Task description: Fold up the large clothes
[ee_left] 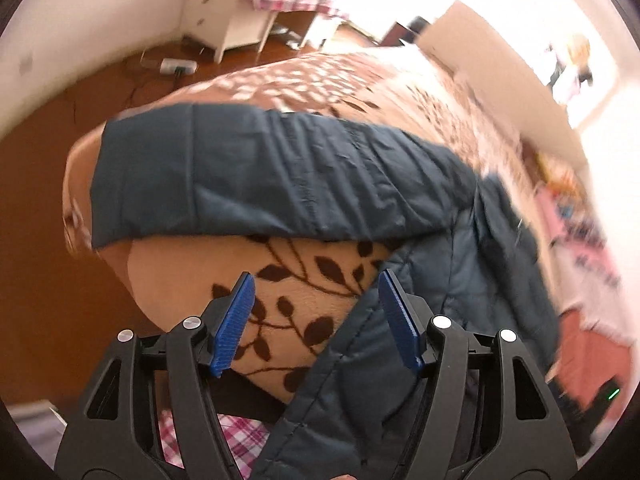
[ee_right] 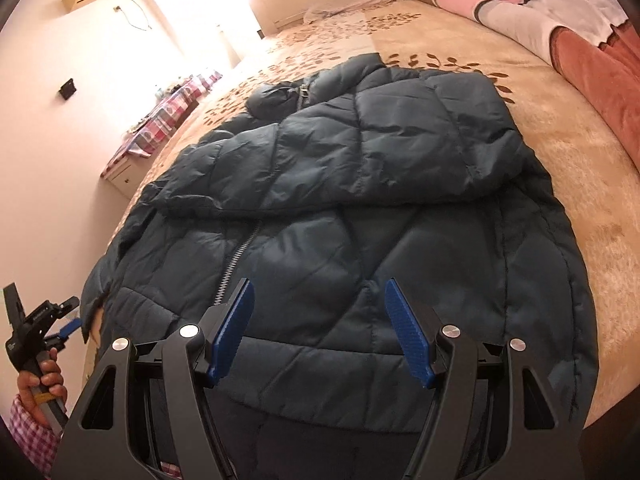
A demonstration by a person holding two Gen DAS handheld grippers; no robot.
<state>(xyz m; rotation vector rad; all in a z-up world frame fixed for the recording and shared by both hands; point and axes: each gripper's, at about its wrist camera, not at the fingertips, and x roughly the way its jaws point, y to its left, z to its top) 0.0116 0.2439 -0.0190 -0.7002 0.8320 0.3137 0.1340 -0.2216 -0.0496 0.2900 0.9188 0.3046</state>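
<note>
Right wrist: right claw (ee_right: 320, 332) wide, empty.

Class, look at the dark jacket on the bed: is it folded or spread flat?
Partly folded: the jacket has its upper part turned down over its zipped body.

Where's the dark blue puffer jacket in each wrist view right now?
Left wrist: jacket stretches across the middle, its edge running down the lower right.
Right wrist: jacket fills the centre, zipper left of centre.
Shared landmark: the leaf-patterned bedspread beneath it.
</note>
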